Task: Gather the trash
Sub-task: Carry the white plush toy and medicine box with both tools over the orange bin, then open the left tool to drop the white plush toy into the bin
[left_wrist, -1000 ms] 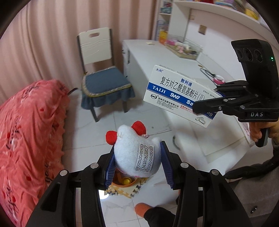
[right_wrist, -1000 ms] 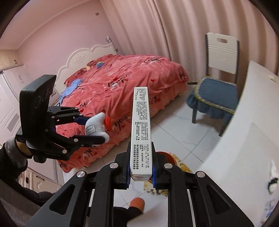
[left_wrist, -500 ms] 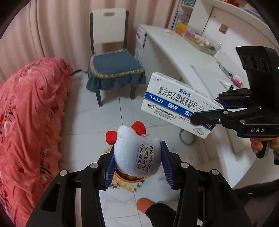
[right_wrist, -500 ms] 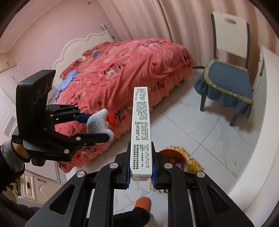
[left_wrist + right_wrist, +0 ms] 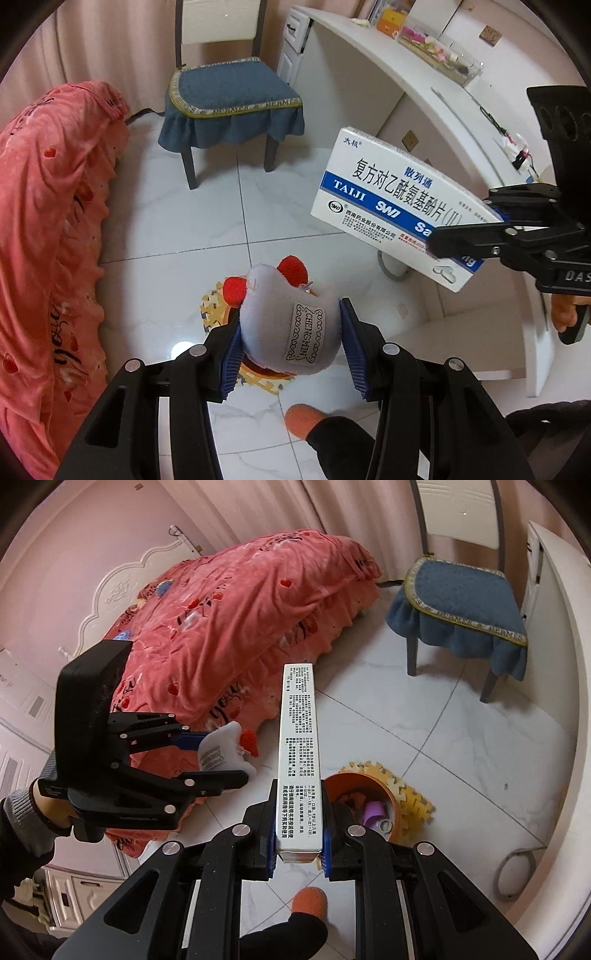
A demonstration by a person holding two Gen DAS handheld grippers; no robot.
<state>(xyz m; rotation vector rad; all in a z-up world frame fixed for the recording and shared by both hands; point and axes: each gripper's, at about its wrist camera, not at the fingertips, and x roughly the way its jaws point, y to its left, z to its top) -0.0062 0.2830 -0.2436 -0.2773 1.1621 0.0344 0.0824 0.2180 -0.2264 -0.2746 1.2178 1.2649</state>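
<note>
My left gripper (image 5: 290, 341) is shut on a grey plush toy (image 5: 284, 325) with red ears and a sewn label; it also shows in the right wrist view as the plush toy (image 5: 227, 747) in the left gripper (image 5: 221, 757). My right gripper (image 5: 298, 827) is shut on a white and blue medicine box (image 5: 298, 746), held edge-on. The same medicine box (image 5: 391, 203) hangs at the right of the left wrist view. An orange trash bin (image 5: 364, 805) with scraps inside stands on a yellow foam mat (image 5: 410, 794) on the floor, below both grippers.
A bed with a red quilt (image 5: 229, 627) fills the left side. A chair with a blue cushion (image 5: 229, 92) stands ahead, beside a white desk (image 5: 388, 59). White tiled floor (image 5: 177, 206) lies between them. A foot in an orange sock (image 5: 304, 417) is near the bin.
Both grippers have sunk toward the floor with their loads and tilted further down. The orange bin and its mat now show closer and larger below them.
</note>
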